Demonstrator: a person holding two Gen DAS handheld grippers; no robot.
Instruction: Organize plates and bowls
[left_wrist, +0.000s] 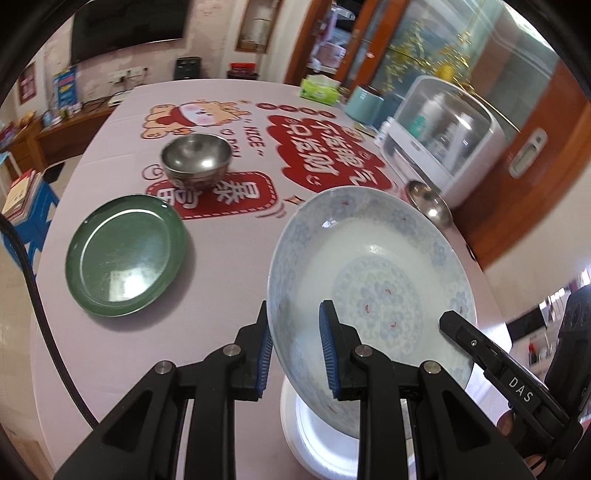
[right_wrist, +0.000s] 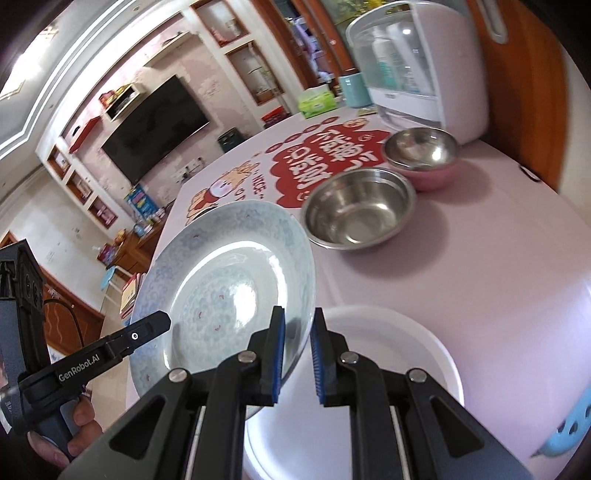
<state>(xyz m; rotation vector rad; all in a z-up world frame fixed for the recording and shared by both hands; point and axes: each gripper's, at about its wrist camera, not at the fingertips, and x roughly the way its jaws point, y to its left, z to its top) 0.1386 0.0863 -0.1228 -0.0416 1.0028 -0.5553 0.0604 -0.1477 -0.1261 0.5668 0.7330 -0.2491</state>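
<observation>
A blue-patterned white plate (left_wrist: 373, 280) is held tilted above a plain white plate (left_wrist: 317, 443) at the table's near edge. My left gripper (left_wrist: 295, 325) is shut on its left rim. My right gripper (right_wrist: 297, 325) is shut on its right rim, and the patterned plate (right_wrist: 225, 280) hangs over the white plate (right_wrist: 388, 369) in that view too. A green plate (left_wrist: 125, 258) lies flat to the left. A steel bowl (left_wrist: 195, 158) stands beyond it. Another steel bowl (right_wrist: 358, 210) and a steel bowl in a pink bowl (right_wrist: 423, 153) stand to the right.
The table (left_wrist: 221, 295) has a pink cloth with red print. A white sterilizer cabinet (left_wrist: 443, 136), a teal canister (left_wrist: 364, 103) and a green tissue box (left_wrist: 319, 88) stand along the far right side. A blue stool (right_wrist: 569, 424) is at the right.
</observation>
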